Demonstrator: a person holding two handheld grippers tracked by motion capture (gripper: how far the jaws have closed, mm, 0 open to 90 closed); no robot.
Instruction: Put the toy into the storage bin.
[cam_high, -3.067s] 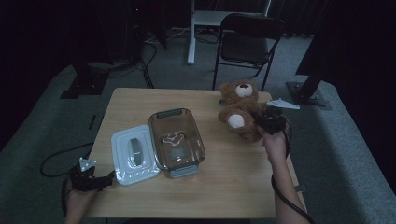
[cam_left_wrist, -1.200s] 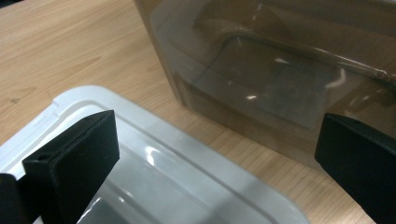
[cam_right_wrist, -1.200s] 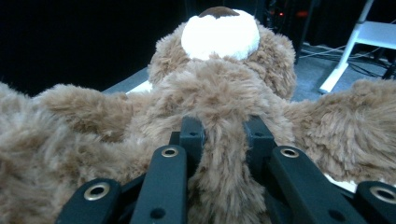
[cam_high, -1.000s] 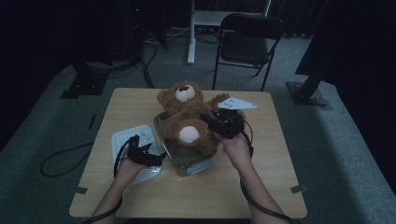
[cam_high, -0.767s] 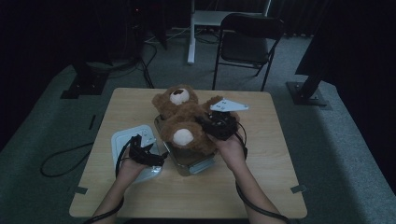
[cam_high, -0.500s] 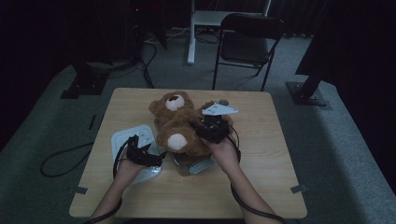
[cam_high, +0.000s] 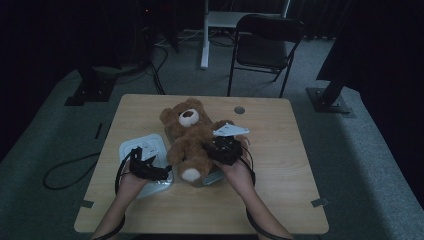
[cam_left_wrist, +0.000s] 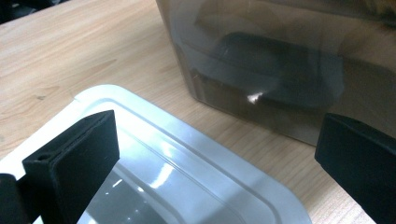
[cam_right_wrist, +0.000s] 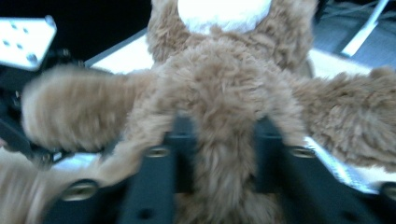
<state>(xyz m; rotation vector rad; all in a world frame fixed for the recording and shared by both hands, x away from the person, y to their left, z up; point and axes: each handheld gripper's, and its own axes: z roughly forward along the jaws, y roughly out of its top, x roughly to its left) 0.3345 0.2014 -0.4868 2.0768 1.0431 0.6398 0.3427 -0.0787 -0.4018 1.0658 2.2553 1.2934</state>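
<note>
A brown teddy bear (cam_high: 190, 135) lies face up across a clear plastic container (cam_high: 215, 176) in the middle of the table, its head toward the far side. My right gripper (cam_high: 216, 150) sits at the bear's right side. In the right gripper view its jaws (cam_right_wrist: 224, 135) have just been opening, and the bear's (cam_right_wrist: 224, 84) fur still fills the gap and touches both pads. My left gripper (cam_high: 161, 172) rests over the white lid (cam_high: 131, 147) beside the container. In the left gripper view it (cam_left_wrist: 217, 140) is open, with the lid (cam_left_wrist: 187, 154) below and the container wall (cam_left_wrist: 280, 60) ahead.
The wooden table (cam_high: 280, 200) has bare room at the right and front. A small grey disc (cam_high: 239, 109) lies near the far edge. A dark folding chair (cam_high: 265, 40) stands beyond the table. Cables trail on the floor at the left.
The right gripper brought the bear from the table's right side over the container and lowered it leftward onto it. The left gripper, earlier at the table's left edge, has stayed by the lid.
</note>
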